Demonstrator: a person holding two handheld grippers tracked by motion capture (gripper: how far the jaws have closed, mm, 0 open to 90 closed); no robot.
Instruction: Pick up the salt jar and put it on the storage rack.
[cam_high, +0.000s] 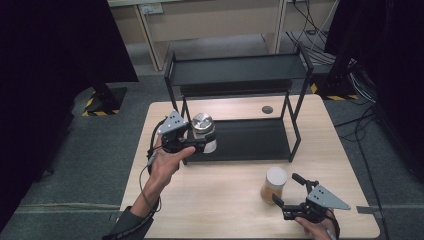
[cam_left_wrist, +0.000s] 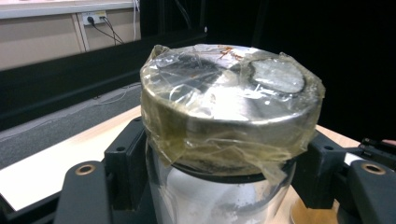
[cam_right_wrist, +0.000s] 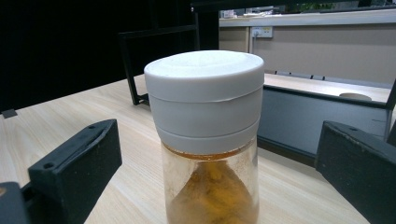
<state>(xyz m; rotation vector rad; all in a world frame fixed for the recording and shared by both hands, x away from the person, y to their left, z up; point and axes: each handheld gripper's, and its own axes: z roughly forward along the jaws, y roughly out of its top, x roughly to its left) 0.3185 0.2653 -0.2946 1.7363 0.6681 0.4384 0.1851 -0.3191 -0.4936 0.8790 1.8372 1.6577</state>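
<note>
A glass jar with a metal lid (cam_high: 203, 128) wrapped in clear tape is held above the table's left side, in front of the black shelf rack (cam_high: 240, 80). My left gripper (cam_high: 200, 142) is shut on this jar, its pads (cam_left_wrist: 123, 170) pressing the glass just under the lid (cam_left_wrist: 229, 102); white powder shows inside. A second jar with a white cap (cam_high: 274, 185) and orange-brown contents stands on the table at the front right. My right gripper (cam_high: 287, 192) is open around it, the cap (cam_right_wrist: 204, 100) between the two black fingers (cam_right_wrist: 74, 163) with gaps on both sides.
The rack's lower tray (cam_high: 250, 140) rests on the wooden table (cam_high: 220, 200), its upper shelf (cam_high: 235, 69) above. A round cable hole (cam_high: 267, 109) lies behind the rack. Floor cables and dark curtains surround the table.
</note>
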